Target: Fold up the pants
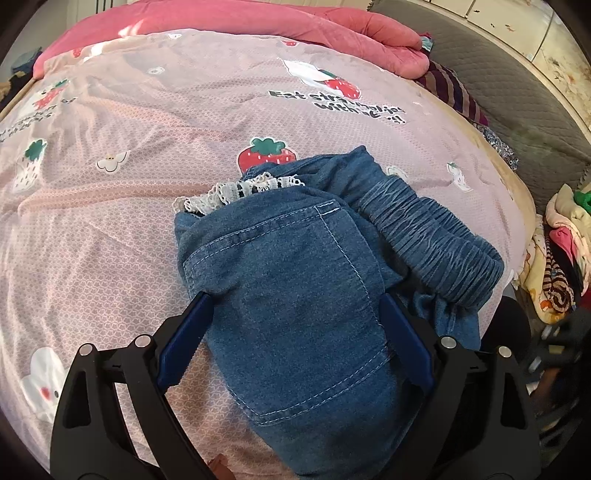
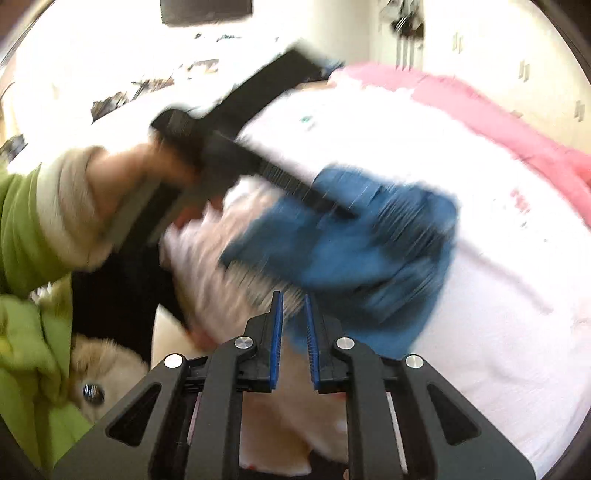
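Small blue denim pants (image 1: 295, 295) with a white lace trim (image 1: 236, 192) and a gathered elastic waistband (image 1: 436, 236) lie folded in a bundle on the bed. My left gripper (image 1: 291, 302) is wide open, its blue fingers (image 1: 184, 339) on either side of the bundle's back-pocket part. In the blurred right wrist view the pants (image 2: 369, 243) lie ahead, with the left gripper's black body (image 2: 258, 162) resting over them, held by a hand. My right gripper (image 2: 293, 299) is nearly closed with a narrow gap and holds nothing, just short of the pants' near edge.
The bed has a pink strawberry-print sheet (image 1: 147, 147) and a rolled pink quilt (image 1: 258, 22) at its far end. Striped clothes (image 1: 454, 92) and a grey mattress (image 1: 517, 92) lie at the right, with a clothes pile (image 1: 557, 258) beyond the bed's edge.
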Demonstrator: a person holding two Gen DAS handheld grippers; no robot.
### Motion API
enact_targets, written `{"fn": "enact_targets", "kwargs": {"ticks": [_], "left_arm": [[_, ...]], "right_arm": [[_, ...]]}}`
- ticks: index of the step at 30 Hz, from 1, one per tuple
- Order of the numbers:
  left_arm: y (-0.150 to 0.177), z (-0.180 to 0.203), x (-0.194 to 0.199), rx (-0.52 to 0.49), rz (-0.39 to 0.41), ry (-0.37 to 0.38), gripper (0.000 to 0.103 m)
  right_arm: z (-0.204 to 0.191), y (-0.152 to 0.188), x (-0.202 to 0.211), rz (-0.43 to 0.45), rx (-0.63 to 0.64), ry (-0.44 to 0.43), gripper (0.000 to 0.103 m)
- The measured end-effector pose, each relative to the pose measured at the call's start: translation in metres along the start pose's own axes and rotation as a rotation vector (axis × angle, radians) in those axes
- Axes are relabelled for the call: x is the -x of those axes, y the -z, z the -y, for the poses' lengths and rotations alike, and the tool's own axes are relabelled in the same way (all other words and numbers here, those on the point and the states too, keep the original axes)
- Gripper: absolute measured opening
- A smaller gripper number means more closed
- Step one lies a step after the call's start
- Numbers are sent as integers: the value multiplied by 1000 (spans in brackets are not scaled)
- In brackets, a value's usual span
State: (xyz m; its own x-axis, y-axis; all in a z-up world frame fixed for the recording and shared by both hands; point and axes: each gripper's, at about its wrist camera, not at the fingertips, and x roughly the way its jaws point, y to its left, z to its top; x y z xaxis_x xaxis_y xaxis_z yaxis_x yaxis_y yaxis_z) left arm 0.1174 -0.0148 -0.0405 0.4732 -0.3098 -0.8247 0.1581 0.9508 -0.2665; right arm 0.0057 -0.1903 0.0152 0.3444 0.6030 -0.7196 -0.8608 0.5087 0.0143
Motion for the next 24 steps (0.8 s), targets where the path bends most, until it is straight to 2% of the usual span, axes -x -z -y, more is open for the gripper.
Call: {"fn": "enact_targets", "kwargs": {"ticks": [4,6,7,9,14,16,17,18,20,22,24], "left_arm": [[0,1,0,-3,1,-3,85],[1,1,1,-4,1,-2,85],[1,1,1,-6,1,-1,85],[2,2,0,-12,-2,2,85],[2,3,-1,-20,2,-2,85],[3,4,3,-23,14,-6,85],[2,4,5,-26,25,-6,86],[3,4,9,-25,35,-7,86],[4,4,17,-29,53,-11,86],[5,7,25,-46,72,-25,86],[5,10,31,-64,86,-41,89]], "right_arm": [[5,-12,-16,-2,11,62,14],[8,-6,-31,-65,-14,68,27],[10,1,-43,-124,-42,69,27],[12,12,-56,-168,-87,55,27],[15,21,-46,-188,-135,11,27],[19,20,-33,-168,-172,-27,27],[22,18,-26,-148,-187,-29,32],[27,15,-16,-121,-202,-17,45],[36,8,1,-72,-230,0,60],[45,0,16,-19,-258,3,65],[55,-9,24,11,-274,38,81]]}}
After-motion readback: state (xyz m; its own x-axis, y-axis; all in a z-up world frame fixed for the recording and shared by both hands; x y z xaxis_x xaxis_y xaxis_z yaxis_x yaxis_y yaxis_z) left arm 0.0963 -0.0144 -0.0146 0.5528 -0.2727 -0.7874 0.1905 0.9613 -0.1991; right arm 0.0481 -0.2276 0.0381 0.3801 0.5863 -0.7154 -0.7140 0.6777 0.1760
